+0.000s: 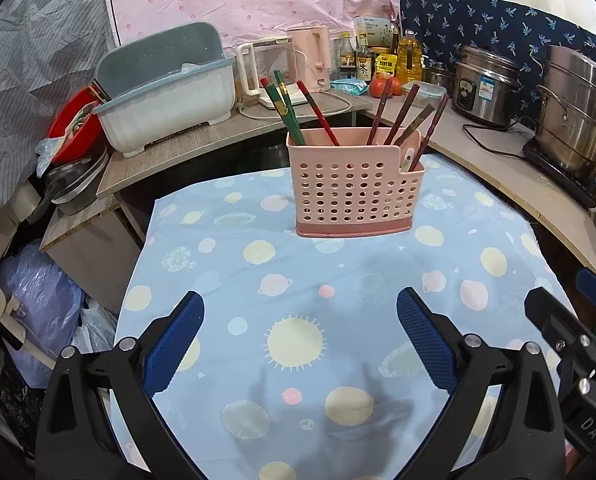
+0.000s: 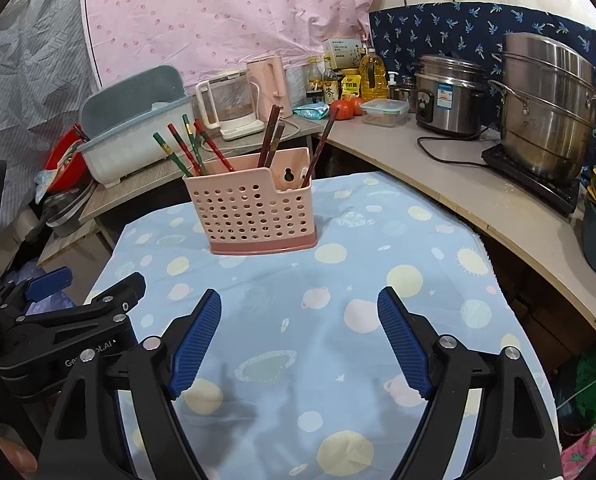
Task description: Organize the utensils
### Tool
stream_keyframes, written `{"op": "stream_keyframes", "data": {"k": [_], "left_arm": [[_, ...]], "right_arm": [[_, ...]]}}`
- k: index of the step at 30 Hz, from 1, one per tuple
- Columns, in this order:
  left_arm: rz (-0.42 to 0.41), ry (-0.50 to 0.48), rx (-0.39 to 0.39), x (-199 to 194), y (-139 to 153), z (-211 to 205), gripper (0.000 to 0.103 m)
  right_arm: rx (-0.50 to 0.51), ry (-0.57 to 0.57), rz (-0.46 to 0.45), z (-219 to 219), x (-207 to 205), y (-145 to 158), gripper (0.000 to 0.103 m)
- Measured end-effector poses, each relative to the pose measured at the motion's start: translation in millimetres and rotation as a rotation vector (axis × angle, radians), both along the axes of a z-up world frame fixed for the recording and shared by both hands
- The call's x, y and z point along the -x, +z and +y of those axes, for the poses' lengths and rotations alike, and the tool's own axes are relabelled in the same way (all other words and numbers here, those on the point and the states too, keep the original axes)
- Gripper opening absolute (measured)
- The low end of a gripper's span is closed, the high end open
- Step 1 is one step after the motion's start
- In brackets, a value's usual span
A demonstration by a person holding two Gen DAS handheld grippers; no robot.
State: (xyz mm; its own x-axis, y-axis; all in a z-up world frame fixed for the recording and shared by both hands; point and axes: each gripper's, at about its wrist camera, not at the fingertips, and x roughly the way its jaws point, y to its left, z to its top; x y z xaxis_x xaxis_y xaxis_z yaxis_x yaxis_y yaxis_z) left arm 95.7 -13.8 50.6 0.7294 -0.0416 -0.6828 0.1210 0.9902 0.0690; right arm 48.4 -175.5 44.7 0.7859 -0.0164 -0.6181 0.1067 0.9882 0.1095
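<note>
A pink perforated utensil holder [image 1: 353,188] [image 2: 254,212] stands upright on the blue planet-print cloth [image 1: 298,280] [image 2: 329,320]. Red and green chopsticks [image 1: 286,108] [image 2: 190,152] lean in its left section. Dark brown chopsticks [image 1: 409,116] [image 2: 274,136] stand in the right section beside a white spoon handle [image 1: 407,160]. My left gripper [image 1: 299,320] hovers over the cloth in front of the holder, open and empty. My right gripper [image 2: 299,324] is beside it, also open and empty. Each gripper shows at the edge of the other's view.
Behind the holder are a blue-grey dish rack [image 1: 166,92], a glass kettle [image 2: 226,100] and a pink kettle [image 1: 313,56]. A rice cooker [image 2: 445,92] and a steel steamer pot [image 2: 545,100] stand on the right counter. Bottles [image 1: 407,56] line the back wall.
</note>
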Motion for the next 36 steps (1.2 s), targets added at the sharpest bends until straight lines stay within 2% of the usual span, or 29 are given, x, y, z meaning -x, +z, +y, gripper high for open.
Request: {"op": "stream_keyframes", "data": {"k": [3,17,20,21,36], "left_arm": [[0.001,0.0,-0.004,1.1,-0.8,0.0,0.095],[0.036,0.006,-0.017,2.0,-8.2,-3.9,0.096],[0.038,0.009,-0.02,1.3,-9.6,-3.8,0.096],[0.039,0.013,-0.021,1.0,-10.0,-3.4,0.096],[0.049,0.007,-0.016,0.0,-12.3,-4.2,0.096]], "right_arm": [[0.004,0.004,0.002,2.9,1.5,-2.7,0.084],[0.034,-0.006,0.013,6.7,3.4,-9.5,0.086],[0.04,-0.014,0.009,6.6,3.9,-10.8,0.09],[0.041,-0.018,0.006,5.9,4.4,-11.2,0.096],[0.031,-0.034,0.007,0.5,5.1,-15.8,0.096]]}}
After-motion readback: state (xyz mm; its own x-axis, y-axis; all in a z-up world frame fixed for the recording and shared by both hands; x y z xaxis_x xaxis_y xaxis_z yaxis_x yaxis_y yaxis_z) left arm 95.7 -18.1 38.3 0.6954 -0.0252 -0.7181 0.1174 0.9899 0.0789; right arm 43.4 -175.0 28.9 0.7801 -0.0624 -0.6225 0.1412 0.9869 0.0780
